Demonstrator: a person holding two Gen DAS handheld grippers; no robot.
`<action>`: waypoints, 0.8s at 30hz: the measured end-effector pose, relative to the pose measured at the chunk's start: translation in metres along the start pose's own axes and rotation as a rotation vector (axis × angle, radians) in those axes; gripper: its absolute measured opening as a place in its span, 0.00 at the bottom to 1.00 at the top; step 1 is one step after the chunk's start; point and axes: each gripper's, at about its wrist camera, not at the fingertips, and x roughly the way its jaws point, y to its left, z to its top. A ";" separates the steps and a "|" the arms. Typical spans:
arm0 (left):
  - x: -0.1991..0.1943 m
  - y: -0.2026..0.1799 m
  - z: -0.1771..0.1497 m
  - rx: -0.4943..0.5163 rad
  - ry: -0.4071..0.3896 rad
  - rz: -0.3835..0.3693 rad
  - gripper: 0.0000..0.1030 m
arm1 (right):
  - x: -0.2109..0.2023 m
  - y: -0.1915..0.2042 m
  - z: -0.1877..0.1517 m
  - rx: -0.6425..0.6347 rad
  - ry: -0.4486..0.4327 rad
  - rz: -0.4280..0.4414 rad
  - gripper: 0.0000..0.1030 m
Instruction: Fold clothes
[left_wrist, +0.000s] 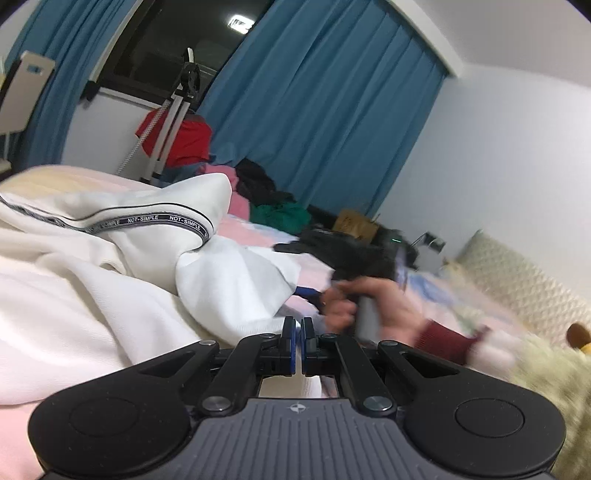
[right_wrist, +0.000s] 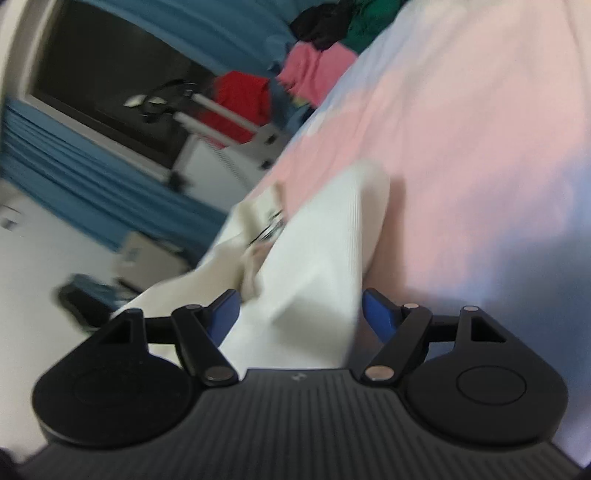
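Directly ahead of the right gripper (right_wrist: 299, 314), between its widely parted blue pads (right_wrist: 223, 314), a strip of white garment (right_wrist: 314, 251): ribbed, long and narrow, probably a sleeve or a hem edge. Long axis running straight away from the claw, slightly rightward, ending in a rounded tip well ahead on the pink bedsheet (right_wrist: 461, 147). Cloth between the pads, neither pad visibly pressing it; blur prevents more certainty. Ready to close on, judging by that alignment.

Left gripper (left_wrist: 299, 330) with fingers drawn almost together, only a thin slit between the pads. Whether any cloth sits pinched there cannot be told; white fabric edge (left_wrist: 236, 295) just ahead and to the left, touching or nearly so. Bulk of the garment heaped left of this claw, rumpled, with a lettered dark trim band (left_wrist: 155, 221) curving across it toward a raised corner.

Right hand (left_wrist: 354, 306), blurred, seen ahead and right of the left claw, at the garment's right-hand point.

Judgement: right arm nearer the free narrow end, left arm nearer the body of the piece. Fold not yet formed. Risk: cloth slipping out sideways if the closing falls off-centre on the strip.
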 end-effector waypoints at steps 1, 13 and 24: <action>0.003 0.005 0.000 -0.008 0.002 -0.009 0.02 | 0.010 0.006 0.005 -0.026 -0.009 -0.030 0.61; 0.031 0.022 -0.012 -0.035 0.018 -0.169 0.03 | 0.003 0.079 0.075 -0.275 -0.275 -0.053 0.06; 0.033 0.015 -0.019 -0.080 0.088 -0.111 0.07 | -0.191 -0.096 0.059 0.077 -0.588 -0.374 0.07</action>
